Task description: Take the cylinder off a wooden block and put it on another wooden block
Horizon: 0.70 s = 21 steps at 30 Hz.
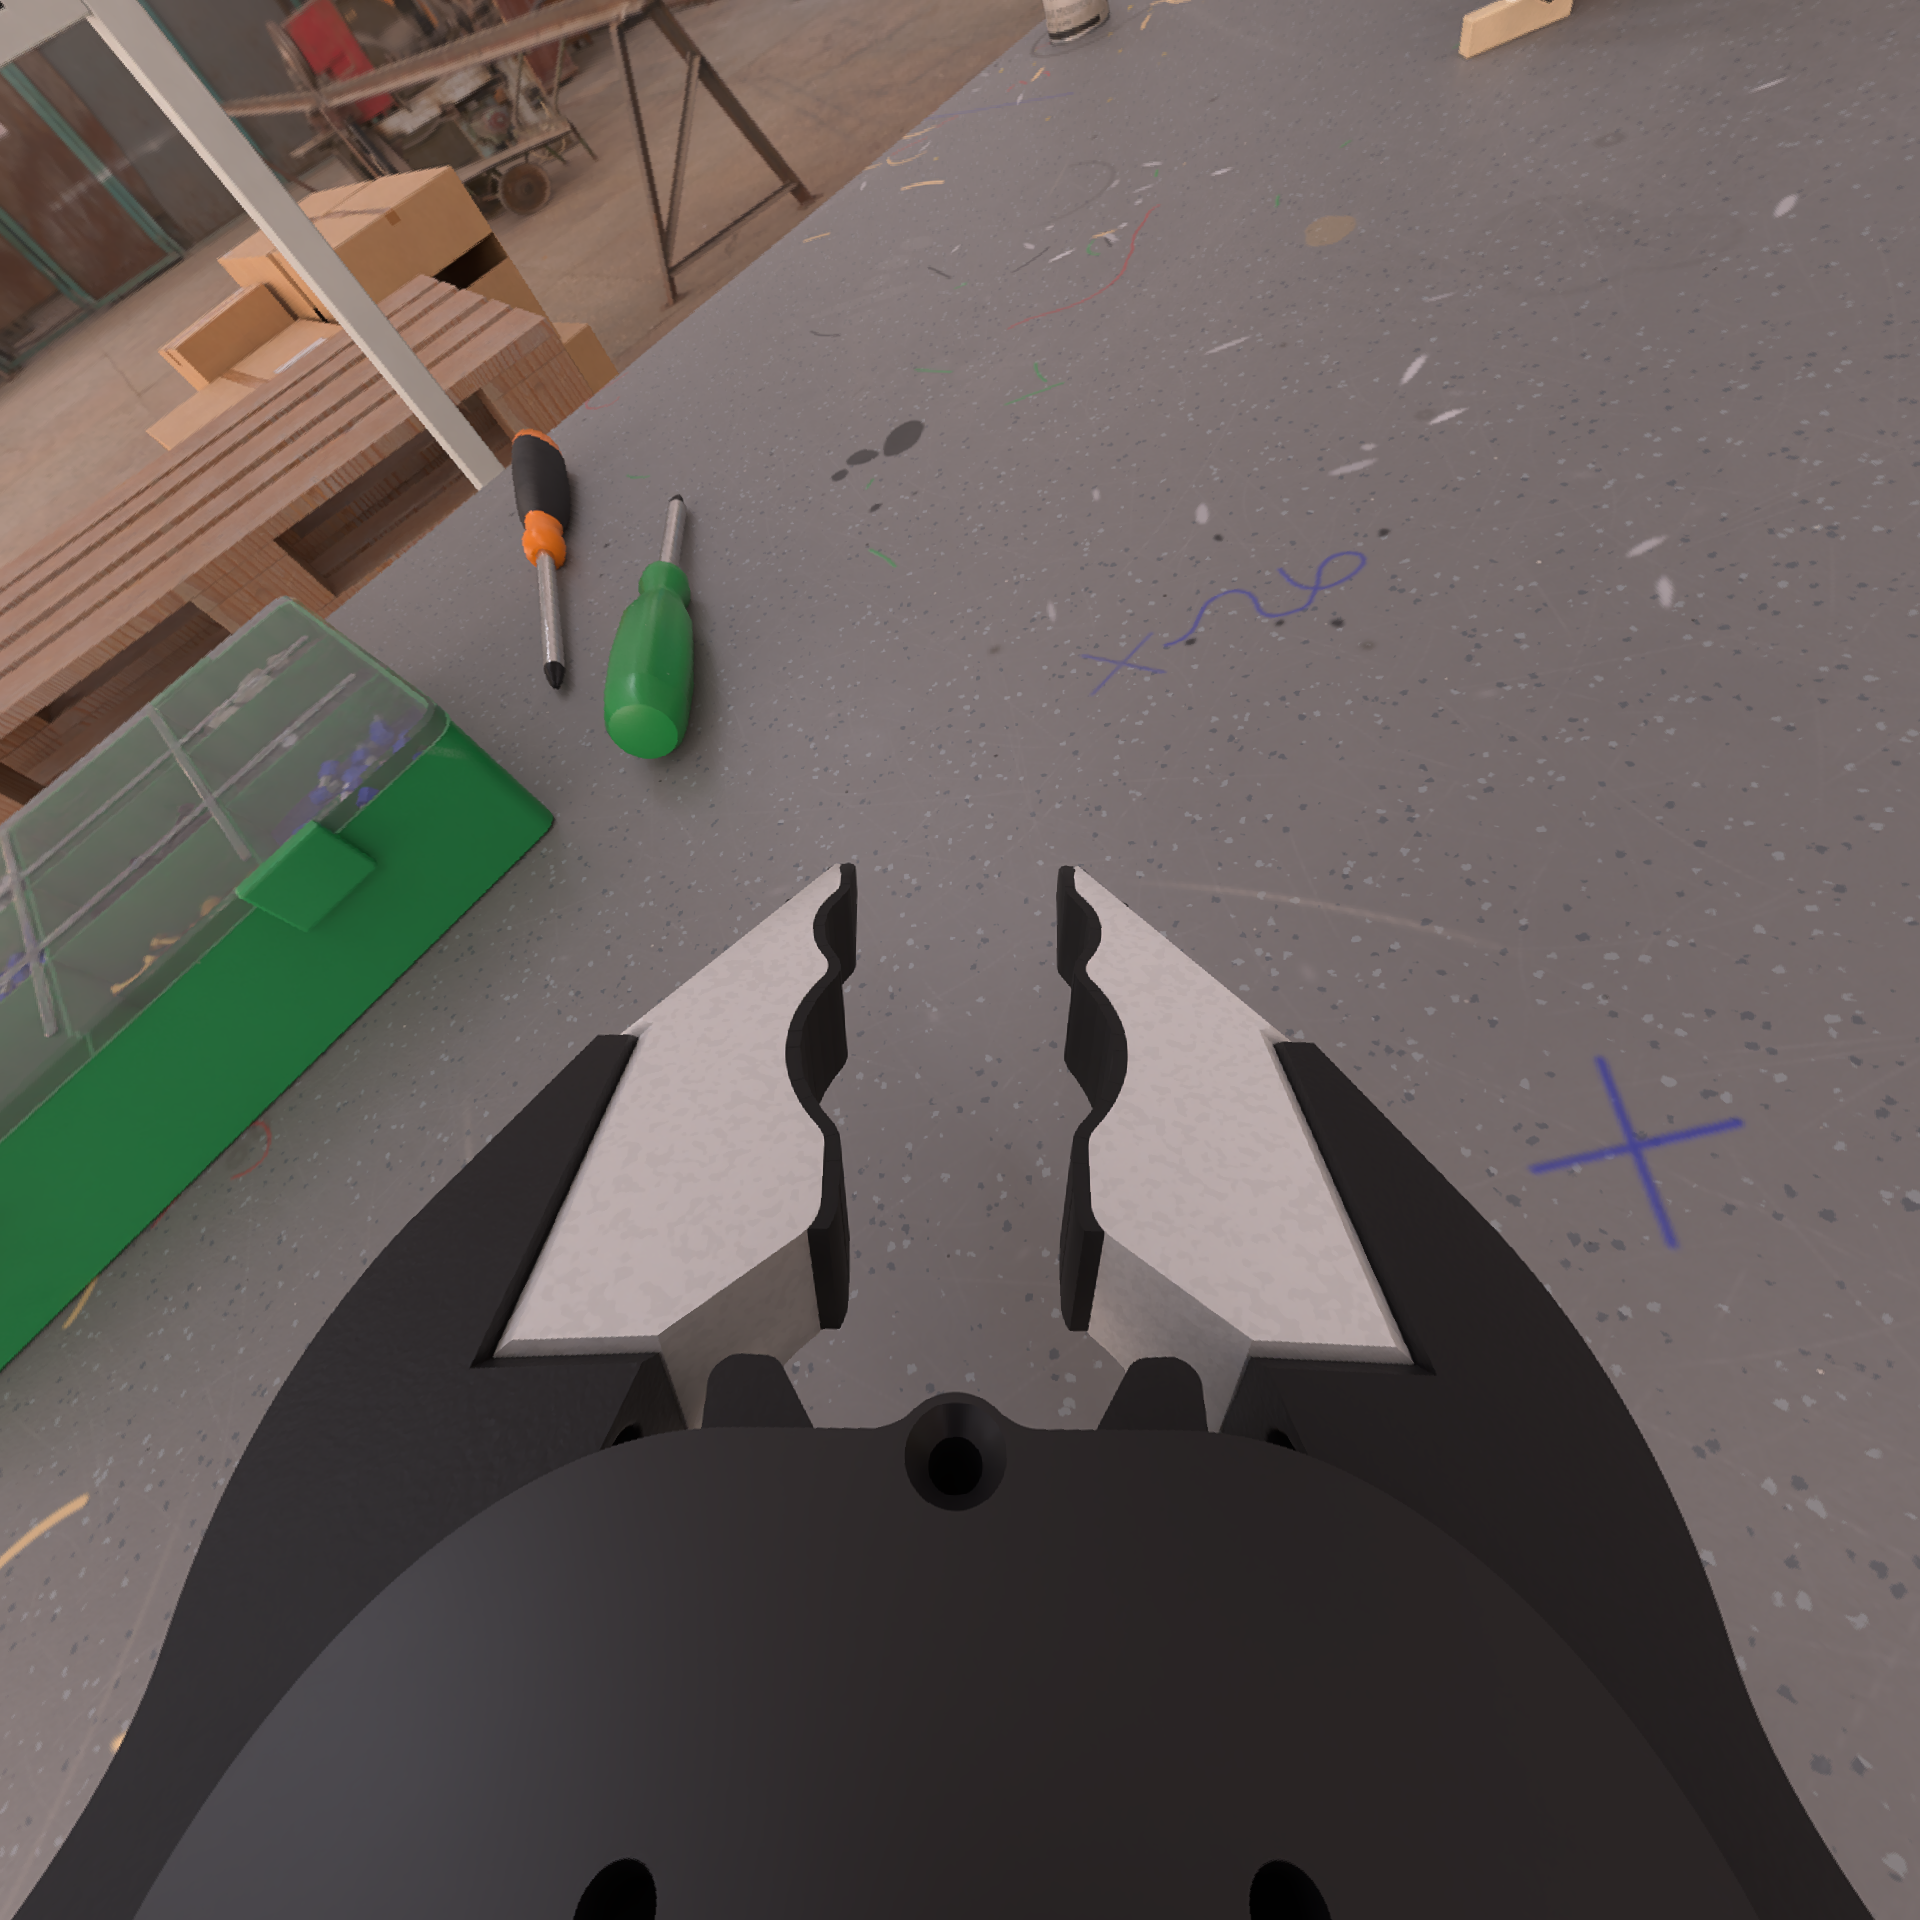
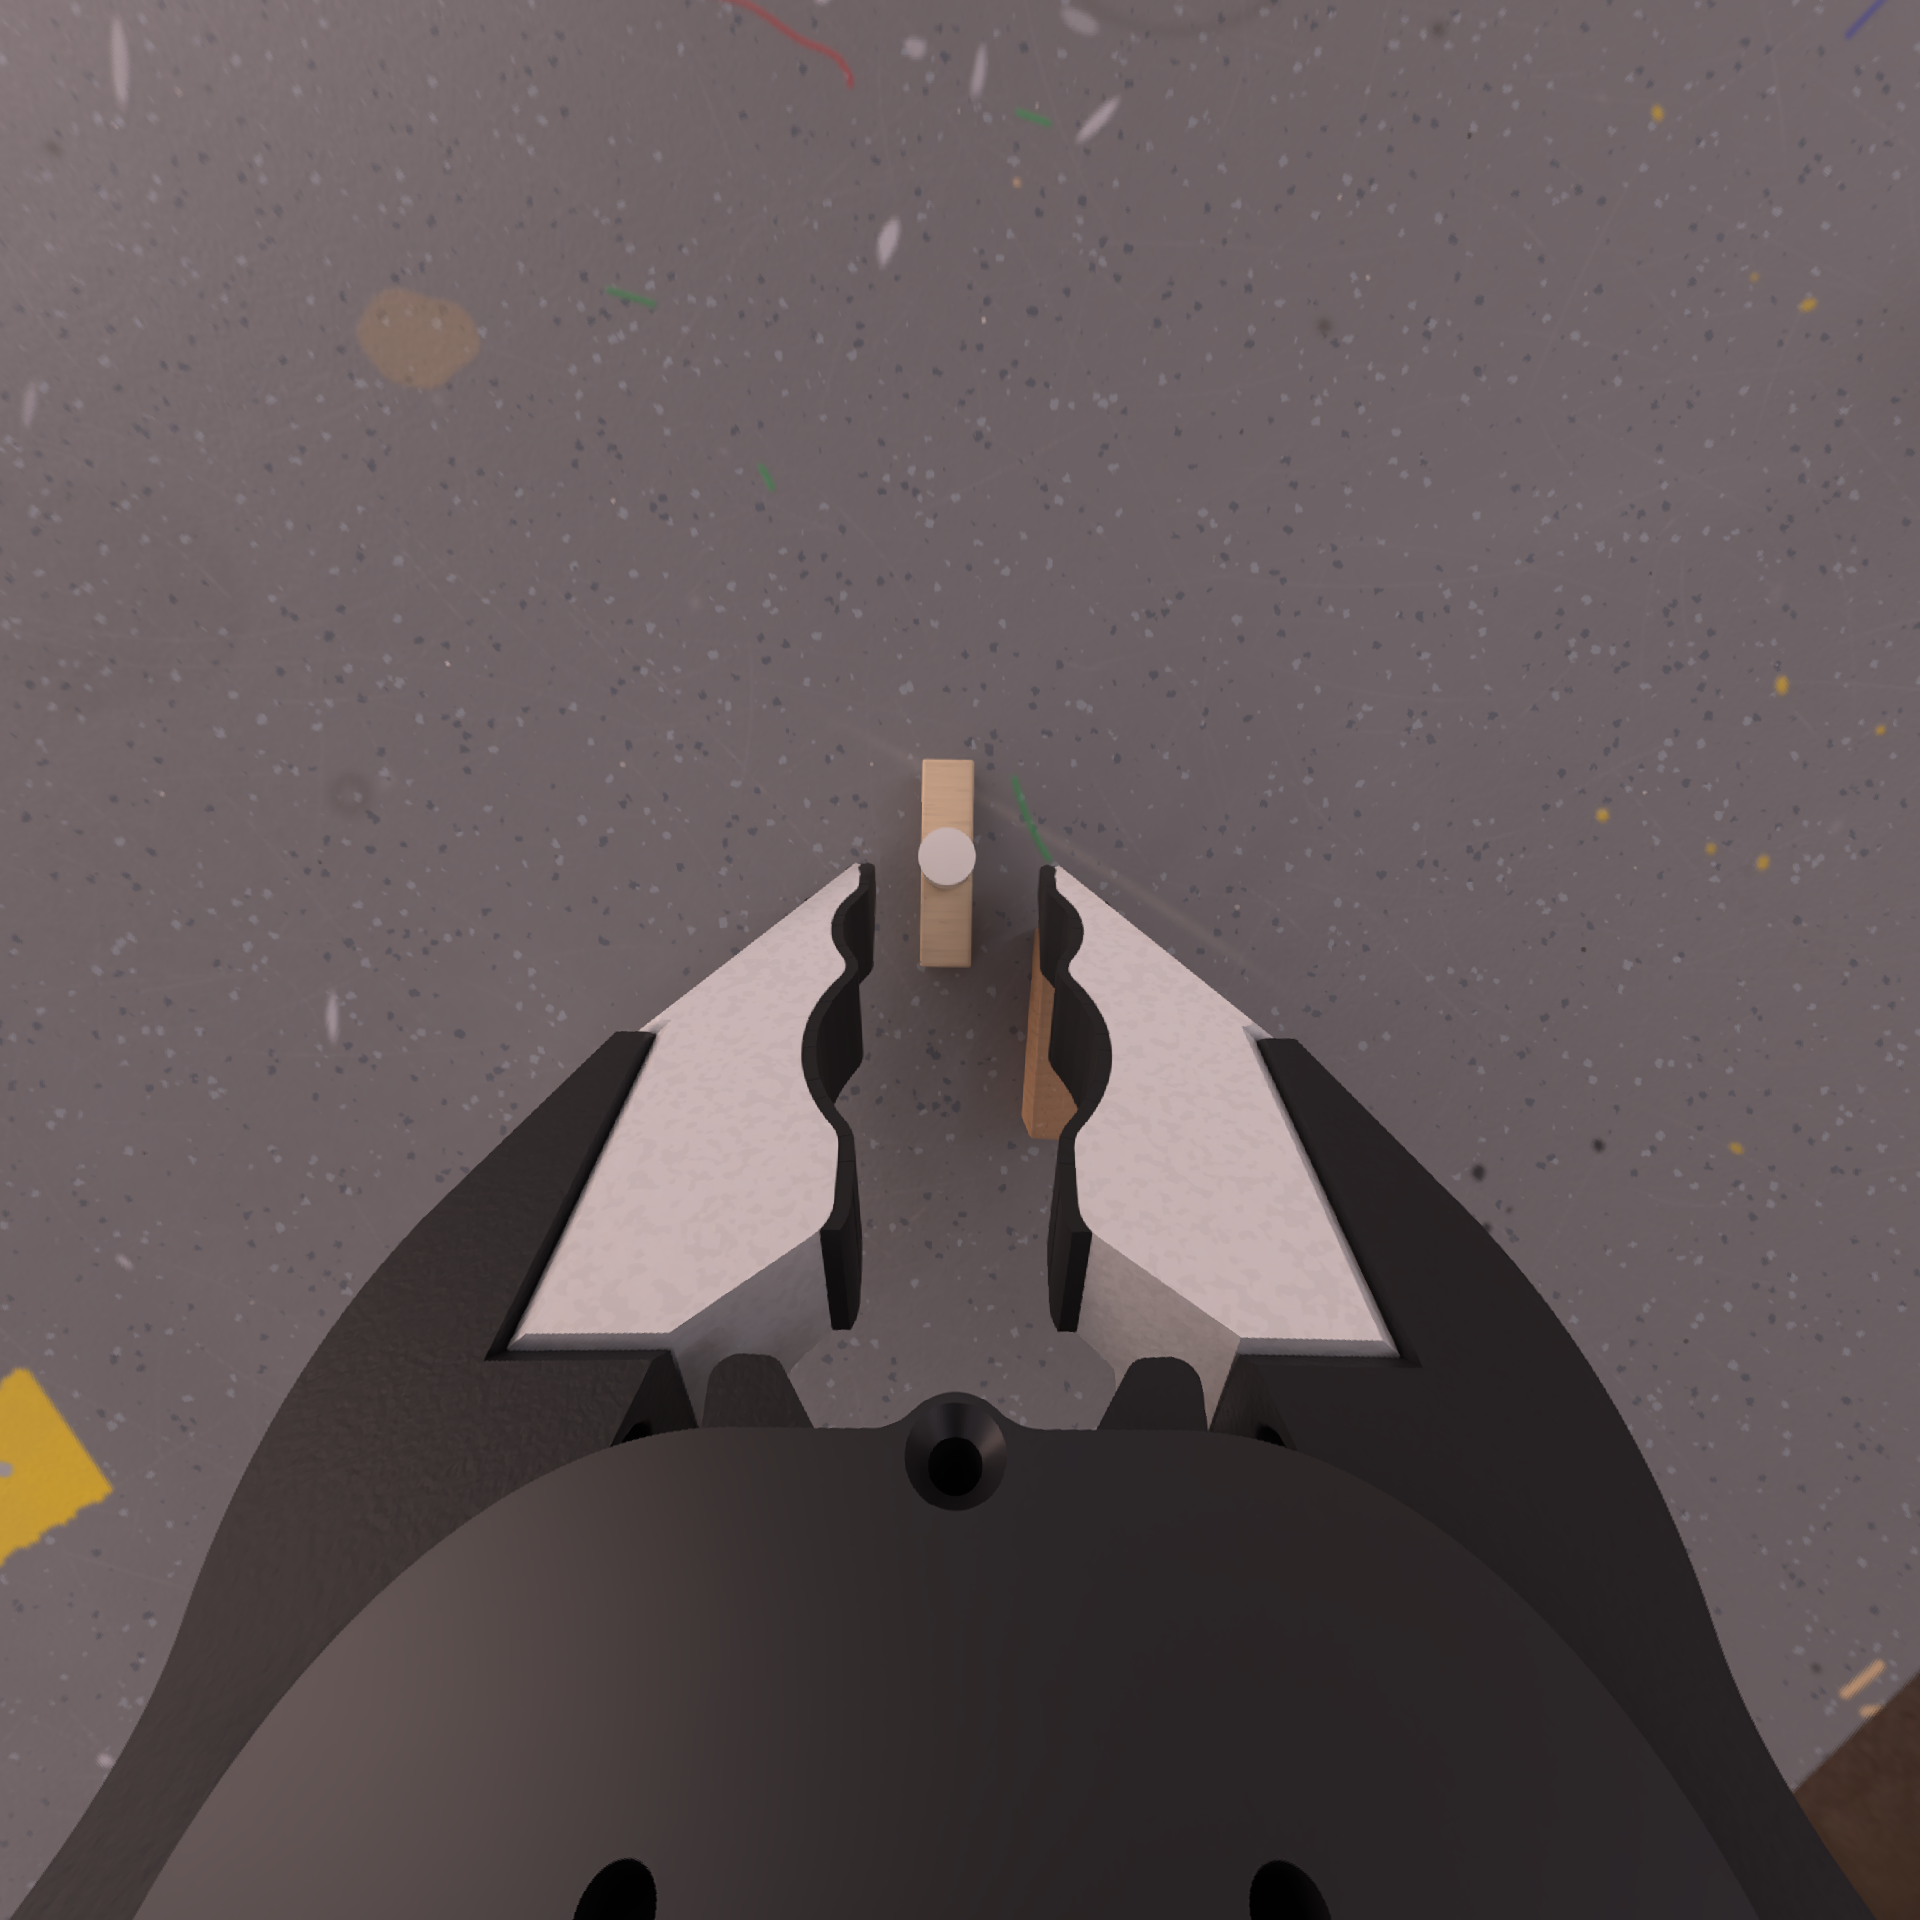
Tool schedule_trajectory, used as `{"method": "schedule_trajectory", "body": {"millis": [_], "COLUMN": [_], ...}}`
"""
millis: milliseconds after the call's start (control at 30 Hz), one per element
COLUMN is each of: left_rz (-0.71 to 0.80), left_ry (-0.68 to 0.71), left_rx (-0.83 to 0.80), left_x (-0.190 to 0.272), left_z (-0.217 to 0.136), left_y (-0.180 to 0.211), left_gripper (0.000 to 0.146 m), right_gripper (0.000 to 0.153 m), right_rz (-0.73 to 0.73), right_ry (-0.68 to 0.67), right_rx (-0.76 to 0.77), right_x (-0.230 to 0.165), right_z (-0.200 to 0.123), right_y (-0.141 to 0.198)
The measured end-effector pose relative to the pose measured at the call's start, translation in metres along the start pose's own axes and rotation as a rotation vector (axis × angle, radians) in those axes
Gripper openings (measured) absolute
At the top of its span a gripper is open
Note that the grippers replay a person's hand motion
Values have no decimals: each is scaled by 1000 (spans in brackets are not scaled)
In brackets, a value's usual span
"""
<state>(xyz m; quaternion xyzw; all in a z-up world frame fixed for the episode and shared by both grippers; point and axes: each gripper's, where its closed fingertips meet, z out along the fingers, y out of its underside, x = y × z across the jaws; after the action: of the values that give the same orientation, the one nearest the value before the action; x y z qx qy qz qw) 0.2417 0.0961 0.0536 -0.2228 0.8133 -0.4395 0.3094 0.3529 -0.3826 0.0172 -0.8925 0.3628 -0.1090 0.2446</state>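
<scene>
In the right wrist view I look straight down on a pale wooden block (image 2: 945, 930) lying on the grey table. A small white cylinder (image 2: 947, 856) stands upright on it. A darker wooden block (image 2: 1039, 1049) lies just to its right, partly hidden behind my right finger. My right gripper (image 2: 955, 875) is open and empty, high above the table, with the cylinder between its fingertips in the picture. My left gripper (image 1: 956, 873) is open and empty over bare table. A pale wooden piece (image 1: 1507, 26) shows at the far top right of the left wrist view.
A green box with a clear lid (image 1: 208, 935) sits at the left. An orange-and-black screwdriver (image 1: 542, 520) and a green one (image 1: 649, 665) lie beyond it near the table's left edge. A can (image 1: 1075, 16) stands at the far end. The table's edge (image 2: 1860, 1808) shows at lower right.
</scene>
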Motion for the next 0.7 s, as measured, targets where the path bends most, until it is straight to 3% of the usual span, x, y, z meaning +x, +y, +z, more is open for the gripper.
{"method": "schedule_trajectory", "body": {"millis": [167,567,700], "left_rz": [-6,-10,-5], "left_ry": [-2,-3,-9], "left_rx": [10,14,9], "left_x": [-1,-2,-3], "left_z": [-1,-2,-2], "left_y": [-1,-1,0], "left_gripper": [38,38,38], "right_gripper": [39,10,10], "right_rz": [21,19,31], "right_ry": [-22,-31,8], "right_rx": [19,-18,-8], "right_x": [-3,-2,7], "right_z": [3,1,-8], "right_y": [-6,-2,-1]}}
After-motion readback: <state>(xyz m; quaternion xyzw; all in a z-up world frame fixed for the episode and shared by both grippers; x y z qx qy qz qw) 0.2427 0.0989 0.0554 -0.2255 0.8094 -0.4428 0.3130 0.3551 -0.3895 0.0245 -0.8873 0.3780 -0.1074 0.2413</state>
